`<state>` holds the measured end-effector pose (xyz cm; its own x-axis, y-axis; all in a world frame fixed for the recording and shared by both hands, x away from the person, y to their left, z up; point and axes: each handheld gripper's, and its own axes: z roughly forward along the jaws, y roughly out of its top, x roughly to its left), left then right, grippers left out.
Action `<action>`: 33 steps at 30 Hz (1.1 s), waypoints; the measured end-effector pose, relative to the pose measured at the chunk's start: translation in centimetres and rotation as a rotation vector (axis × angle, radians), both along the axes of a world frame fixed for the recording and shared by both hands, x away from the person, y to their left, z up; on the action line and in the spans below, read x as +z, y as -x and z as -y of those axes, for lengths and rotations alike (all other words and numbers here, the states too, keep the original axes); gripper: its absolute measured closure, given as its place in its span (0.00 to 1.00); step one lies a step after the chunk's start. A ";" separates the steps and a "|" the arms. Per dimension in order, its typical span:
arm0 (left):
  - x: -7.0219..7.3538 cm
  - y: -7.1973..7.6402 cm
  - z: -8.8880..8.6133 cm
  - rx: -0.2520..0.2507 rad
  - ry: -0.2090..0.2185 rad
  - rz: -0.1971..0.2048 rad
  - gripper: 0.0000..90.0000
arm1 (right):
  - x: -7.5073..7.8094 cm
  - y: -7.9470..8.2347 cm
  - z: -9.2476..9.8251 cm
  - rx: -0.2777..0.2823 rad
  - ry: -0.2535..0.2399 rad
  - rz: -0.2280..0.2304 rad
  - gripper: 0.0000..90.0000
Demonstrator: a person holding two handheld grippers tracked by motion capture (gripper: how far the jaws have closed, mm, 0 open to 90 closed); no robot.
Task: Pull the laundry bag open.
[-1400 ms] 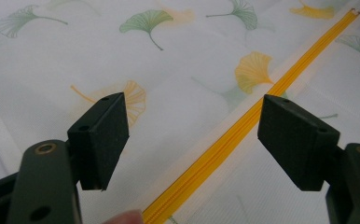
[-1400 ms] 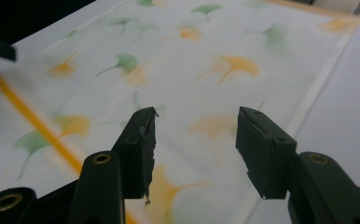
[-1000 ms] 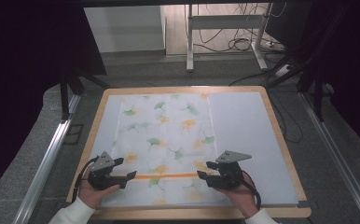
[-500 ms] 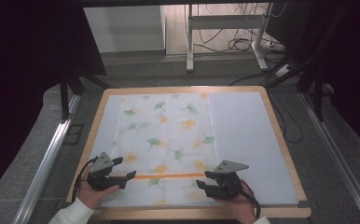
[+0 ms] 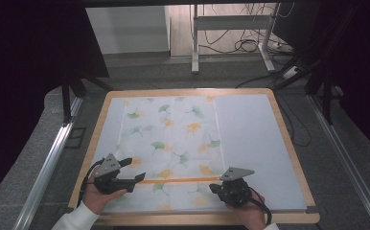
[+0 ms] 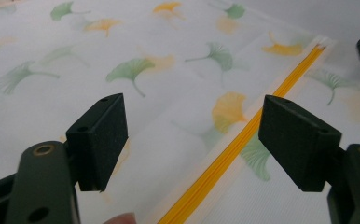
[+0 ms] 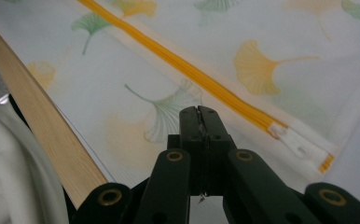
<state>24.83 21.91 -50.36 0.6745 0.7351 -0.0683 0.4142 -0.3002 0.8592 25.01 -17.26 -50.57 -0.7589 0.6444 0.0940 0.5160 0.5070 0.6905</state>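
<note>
Work in hand: a ginkgo-print zippered bag [image 5: 171, 148] lay flat on the table [image 5: 279, 143], its orange zipper [image 5: 178, 180] near the person's edge; both grippers sat at that zipper.

Left gripper [image 5: 125, 178]: released — its jaws stood wide apart just above the fabric, nothing between the pads, straddling the zipper's left stretch in the left gripper view [image 6: 192, 135].

Right gripper [image 5: 224, 189]: clenched — its jaws had just been closing, and in the right gripper view [image 7: 200, 122] they met with no visible gap. The tips rested low over the fabric on the near side of the zipper; whether a fold of cloth was pinched between them I cannot tell.

Deciding relation: the zipper's long axis ran left to right across the table, from one gripper toward the other. The white zipper pull [image 7: 295, 142] lay at the right end, just beside the right gripper's tips and off to their right, apart from them. The right hand was clearly the nearer one; the left was well away from the pull.

Across views: the high view gave the whole bag and both hands but lost the pull. The right gripper view showed the pull and the table's wooden rim [image 7: 38, 130]. The left gripper view showed the orange teeth [image 6: 243, 140] running off to the far end.
</note>
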 end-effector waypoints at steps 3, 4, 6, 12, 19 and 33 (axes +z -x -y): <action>0.3 -0.4 0.7 -0.011 -0.006 -0.007 0.29 | -0.3 0.0 0.3 -0.009 0.022 -0.014 0.99; 0.5 -0.5 0.9 -0.018 -0.007 -0.012 0.29 | -0.4 0.0 0.4 -0.012 0.026 -0.015 0.99; 0.7 -0.7 1.4 -0.030 0.002 -0.016 0.31 | -0.4 0.0 0.6 -0.020 0.030 -0.020 0.99; 1.4 -0.9 3.2 -0.072 -0.020 -0.025 0.32 | -0.5 -0.1 1.3 -0.038 0.034 -0.029 0.99; 2.2 -1.2 6.5 -0.137 -0.044 -0.017 0.34 | -0.8 0.2 1.5 -0.037 0.043 -0.037 0.99; 2.1 -2.8 10.8 -0.203 -0.067 -0.048 0.37 | -0.7 0.2 2.4 -0.057 0.037 -0.038 0.99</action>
